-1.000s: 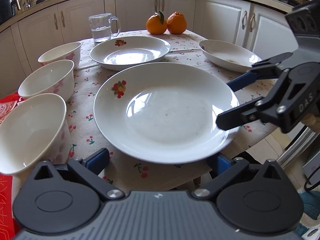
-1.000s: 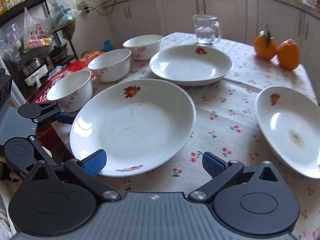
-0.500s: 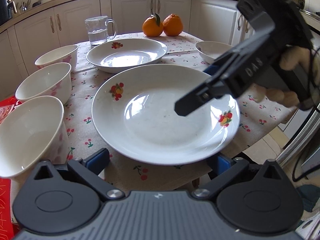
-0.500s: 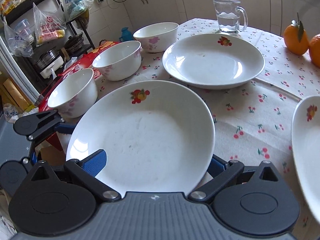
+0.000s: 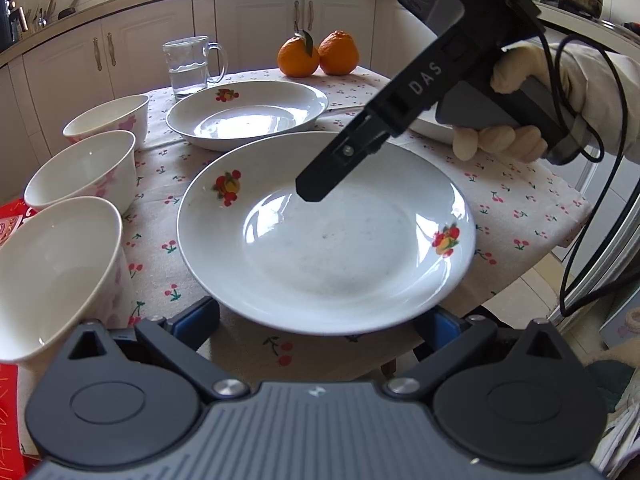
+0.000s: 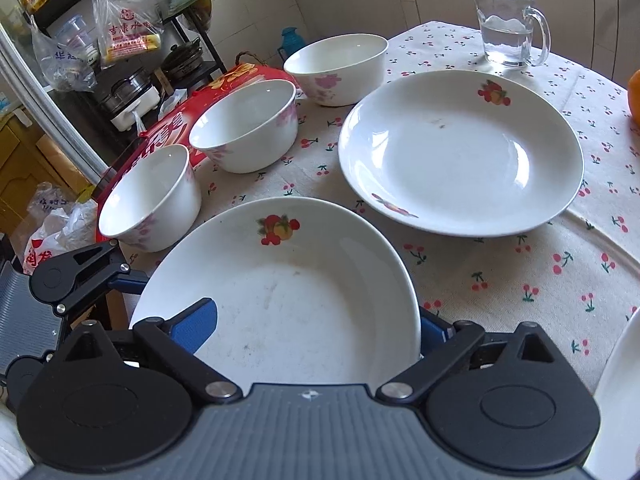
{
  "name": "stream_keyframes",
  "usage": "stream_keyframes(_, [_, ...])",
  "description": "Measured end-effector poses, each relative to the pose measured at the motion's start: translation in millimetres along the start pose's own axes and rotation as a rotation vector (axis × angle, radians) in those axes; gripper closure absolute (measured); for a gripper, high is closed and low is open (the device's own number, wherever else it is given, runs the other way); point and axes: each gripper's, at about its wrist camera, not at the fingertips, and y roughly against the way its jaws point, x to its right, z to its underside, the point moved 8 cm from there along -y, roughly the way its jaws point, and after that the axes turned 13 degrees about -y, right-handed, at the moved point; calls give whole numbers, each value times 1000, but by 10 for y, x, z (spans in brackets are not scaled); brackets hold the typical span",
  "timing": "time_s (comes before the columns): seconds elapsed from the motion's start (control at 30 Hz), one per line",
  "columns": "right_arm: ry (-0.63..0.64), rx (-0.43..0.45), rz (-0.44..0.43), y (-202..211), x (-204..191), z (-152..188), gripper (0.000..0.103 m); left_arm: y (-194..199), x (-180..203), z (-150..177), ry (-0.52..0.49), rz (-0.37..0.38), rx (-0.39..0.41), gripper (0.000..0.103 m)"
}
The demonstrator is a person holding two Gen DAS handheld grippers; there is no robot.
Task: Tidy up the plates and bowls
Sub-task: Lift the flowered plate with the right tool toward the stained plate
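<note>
My right tongs have swung in over the near plate on the desk and are closing around its rim, not yet pinching, while my left tongs stay spread at its edge, so lifting comes next.

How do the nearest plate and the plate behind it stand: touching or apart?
Apart. The right wrist view shows tablecloth between the nearest plate and the plate behind it.
</note>
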Motion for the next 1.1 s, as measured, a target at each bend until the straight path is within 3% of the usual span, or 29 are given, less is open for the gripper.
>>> stream_keyframes(0.63, [-13,-23,-17,24,9,-29,8,41,51,-52,-60,3,2,3])
stream_keyframes(1.1, [-47,38,17,408,109,52,8,77,162,-353,-137,80,16,3])
